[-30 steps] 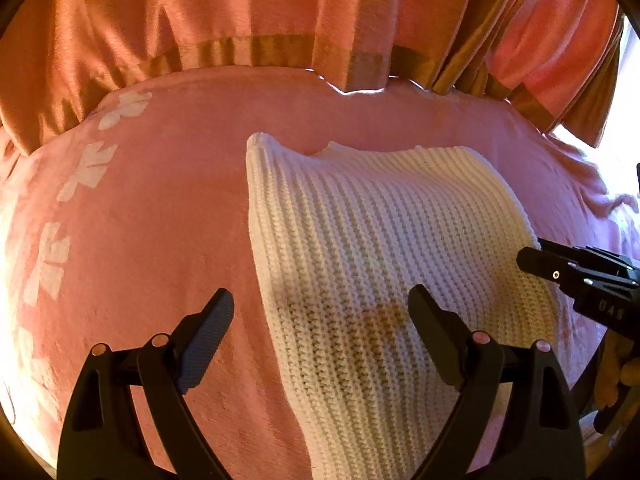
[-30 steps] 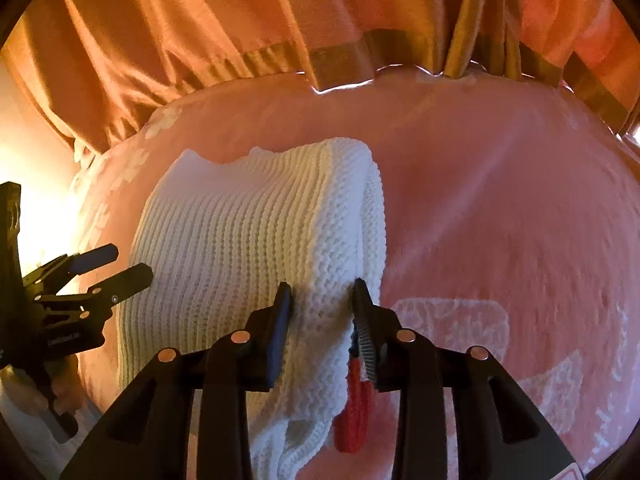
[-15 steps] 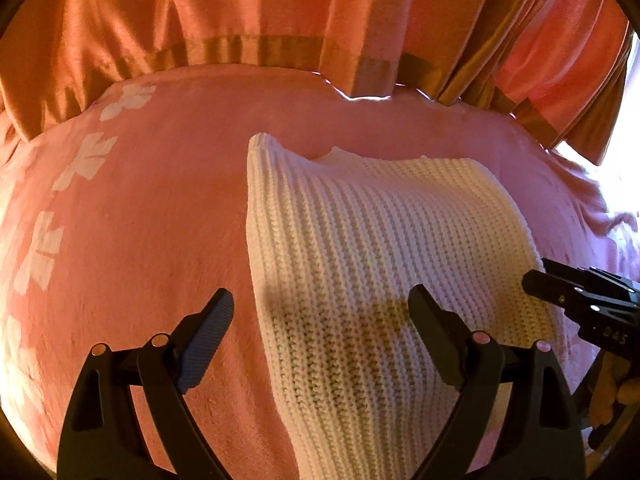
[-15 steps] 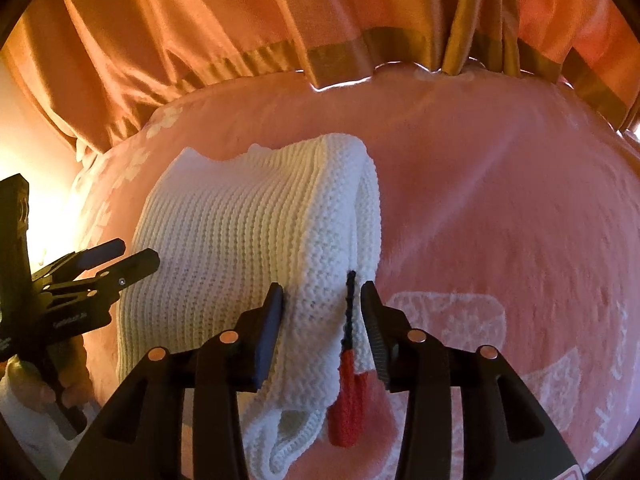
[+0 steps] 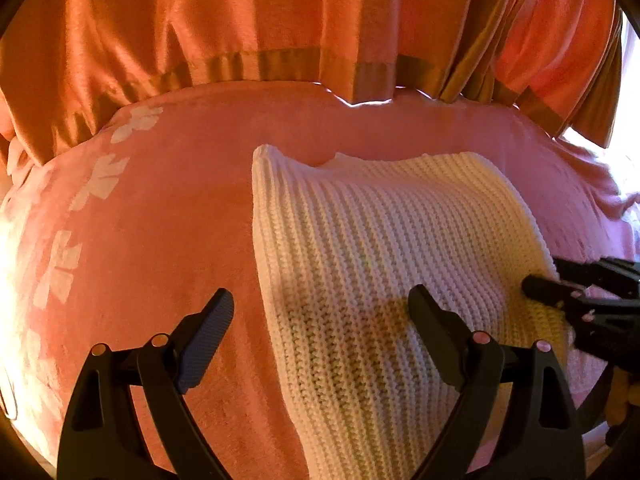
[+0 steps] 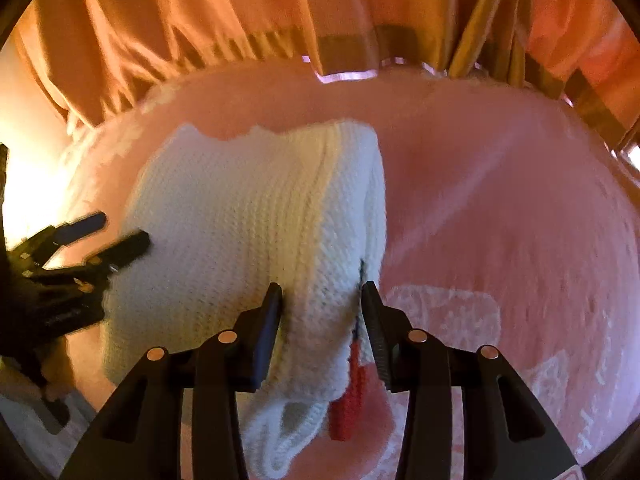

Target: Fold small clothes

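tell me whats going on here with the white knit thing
A person is folding a white knit garment on a pink blanket. The right tongs straddle its folded right edge and have just been opening, letting go. The left tongs hover wide open over its left edge, gripping nothing.

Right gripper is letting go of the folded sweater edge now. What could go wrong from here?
1. The right gripper has just been opening with the white knitted sweater's thick fold between its fingers; freed, that fold may spring open.
2. The red knit strip beside one finger could snag on withdrawal.
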`<state>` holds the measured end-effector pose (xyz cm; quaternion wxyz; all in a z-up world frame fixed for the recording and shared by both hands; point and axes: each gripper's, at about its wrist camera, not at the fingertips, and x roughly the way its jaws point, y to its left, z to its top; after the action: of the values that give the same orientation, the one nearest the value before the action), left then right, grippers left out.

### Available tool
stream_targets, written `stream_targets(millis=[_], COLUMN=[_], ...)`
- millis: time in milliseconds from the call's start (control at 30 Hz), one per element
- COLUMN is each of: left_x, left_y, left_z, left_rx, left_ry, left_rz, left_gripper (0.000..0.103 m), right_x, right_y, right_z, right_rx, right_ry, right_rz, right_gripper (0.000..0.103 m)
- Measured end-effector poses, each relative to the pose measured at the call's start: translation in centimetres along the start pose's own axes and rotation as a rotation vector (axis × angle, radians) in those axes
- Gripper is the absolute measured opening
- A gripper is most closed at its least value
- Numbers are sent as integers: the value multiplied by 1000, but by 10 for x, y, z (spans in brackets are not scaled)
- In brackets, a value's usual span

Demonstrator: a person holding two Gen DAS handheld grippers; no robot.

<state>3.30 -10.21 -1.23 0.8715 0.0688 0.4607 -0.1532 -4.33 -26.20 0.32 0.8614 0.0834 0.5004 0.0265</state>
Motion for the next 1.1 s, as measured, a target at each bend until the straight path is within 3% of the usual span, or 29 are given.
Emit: stream_targets(millis=[33,167,300,433,567,833,1100], left_x=[0,1,1,0,7,46,63], left_y=[0,-1,0,2,11,27,21], left_z=[0,1,1,2,4,-2,1], left_rx=[-1,-2,-9,-43,-132,-296,-306], left_ry=[1,4,11,19,54,180,193], left_rz=[-2,6,0,-56,-155,-246,-280], left_gripper=[87,87,87,87,90,91,95], right_x=[0,18,9,6,19,55,79], right_y=[0,-3,-4,-10,-20,-23,-35], right_z=[0,-2,-3,-2,-2,-5,-6], right_rx=[-3,-12,0,27,101,190,290], right_ry=[-4,58,28,12,55,144,178], right_rz=[-2,-67,-32,-26,27,147,252], right_gripper=[48,49,49,57,67,77,81])
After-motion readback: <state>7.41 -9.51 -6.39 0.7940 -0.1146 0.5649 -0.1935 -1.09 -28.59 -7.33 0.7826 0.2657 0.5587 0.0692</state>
